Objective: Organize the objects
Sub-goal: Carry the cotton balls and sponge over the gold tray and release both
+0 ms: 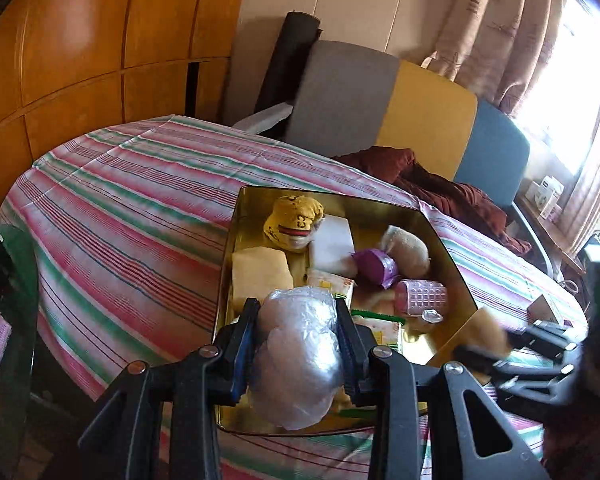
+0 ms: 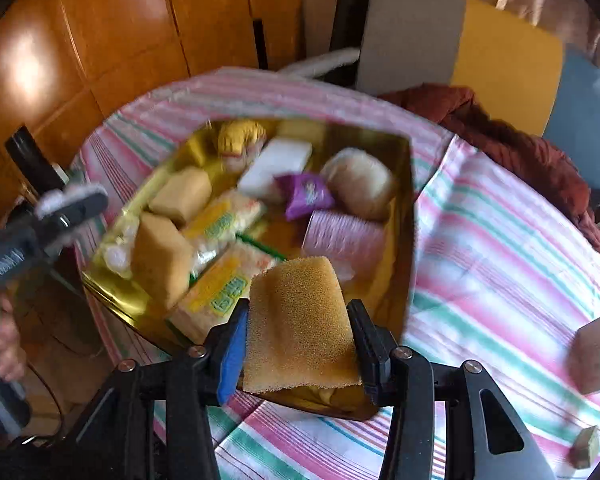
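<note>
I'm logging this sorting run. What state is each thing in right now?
left gripper: shut on the clear plastic bundle, over the tin.
right gripper: shut on the brown sponge.
gold tin: open, no lid on it, crowded with items.
pink hair roller: lying on its side in the tin.
purple packet: lying in the tin.
loose block: on the striped cloth, outside the tin.

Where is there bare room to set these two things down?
The gold tin is crowded, with sponges, packets and a pink roller. The striped tablecloth is bare to the tin's left, toward the wooden cabinets, and to its right, before the loose blocks.
</note>
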`<state>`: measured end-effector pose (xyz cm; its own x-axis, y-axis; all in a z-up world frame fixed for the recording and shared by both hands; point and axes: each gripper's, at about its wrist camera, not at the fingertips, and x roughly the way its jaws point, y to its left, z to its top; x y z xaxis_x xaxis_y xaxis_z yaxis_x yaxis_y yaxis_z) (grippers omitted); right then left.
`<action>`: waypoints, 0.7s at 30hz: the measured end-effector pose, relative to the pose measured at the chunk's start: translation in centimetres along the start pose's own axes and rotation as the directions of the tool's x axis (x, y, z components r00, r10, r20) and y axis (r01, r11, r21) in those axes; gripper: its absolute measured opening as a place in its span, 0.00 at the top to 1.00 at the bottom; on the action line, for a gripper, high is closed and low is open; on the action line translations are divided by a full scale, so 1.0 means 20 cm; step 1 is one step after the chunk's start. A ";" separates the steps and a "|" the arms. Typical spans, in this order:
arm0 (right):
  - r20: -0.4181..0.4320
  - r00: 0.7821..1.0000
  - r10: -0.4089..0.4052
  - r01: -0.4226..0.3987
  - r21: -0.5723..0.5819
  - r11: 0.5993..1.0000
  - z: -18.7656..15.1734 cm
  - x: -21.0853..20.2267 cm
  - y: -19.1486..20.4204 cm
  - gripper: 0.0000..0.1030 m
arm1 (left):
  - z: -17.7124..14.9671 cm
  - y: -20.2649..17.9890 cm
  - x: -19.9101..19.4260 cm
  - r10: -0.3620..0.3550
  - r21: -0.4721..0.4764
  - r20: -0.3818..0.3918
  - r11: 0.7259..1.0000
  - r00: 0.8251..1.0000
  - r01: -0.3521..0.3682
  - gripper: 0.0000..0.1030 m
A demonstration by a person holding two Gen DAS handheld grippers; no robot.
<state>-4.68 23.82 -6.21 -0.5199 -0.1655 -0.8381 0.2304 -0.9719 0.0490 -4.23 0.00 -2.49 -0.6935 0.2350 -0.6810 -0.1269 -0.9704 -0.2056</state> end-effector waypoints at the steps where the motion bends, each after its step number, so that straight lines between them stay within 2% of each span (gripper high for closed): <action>1: -0.009 1.000 0.007 -0.007 0.009 1.000 -0.01 0.03 0.00 0.52 | 0.00 0.00 0.01 -0.003 0.004 -0.003 1.000 1.000 0.003 0.66; 4: 0.004 0.997 0.083 -0.083 0.034 0.996 -0.01 0.04 0.01 0.52 | 0.00 -0.03 0.04 -0.013 0.016 -0.017 1.000 1.000 0.013 0.66; 9: 0.021 0.990 0.140 -0.141 0.020 0.990 -0.01 0.03 0.04 0.49 | 0.03 -0.08 0.10 -0.033 0.042 -0.033 0.999 0.999 0.034 0.65; 10: 0.029 0.987 0.159 -0.160 0.026 0.987 -0.01 0.03 0.04 0.44 | 0.04 -0.10 0.12 -0.035 0.047 -0.039 0.998 0.999 0.036 0.65; 11: 0.037 0.982 0.184 -0.186 0.041 0.982 -0.02 0.01 0.04 0.31 | 0.05 -0.11 0.14 -0.040 0.049 -0.046 0.998 0.998 0.042 0.65; 13: 0.065 0.974 0.218 -0.222 0.067 0.973 -0.03 -0.01 0.04 0.15 | 0.07 -0.13 0.17 -0.042 0.053 -0.047 0.998 0.998 0.045 0.65; 14: 0.075 0.970 0.230 -0.236 0.078 0.969 -0.03 -0.03 0.05 0.11 | 0.08 -0.14 0.19 -0.038 0.055 -0.052 0.998 0.998 0.041 0.65; 19: 0.121 0.964 0.238 -0.252 0.114 0.961 -0.05 -0.12 0.03 0.06 | 0.16 -0.17 0.30 -0.052 0.042 -0.084 0.998 0.995 0.056 0.64; 21: 0.141 0.959 0.244 -0.263 0.131 0.956 -0.06 -0.15 0.01 0.04 | 0.18 -0.19 0.33 -0.076 0.036 -0.090 0.996 0.993 0.079 0.60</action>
<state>-2.05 24.26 -4.36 -0.5587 -0.4197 -0.7154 0.2492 -0.9076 0.3379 -10.88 4.96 -3.55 -0.6155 0.3118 -0.7239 -0.2070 -0.9501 -0.2332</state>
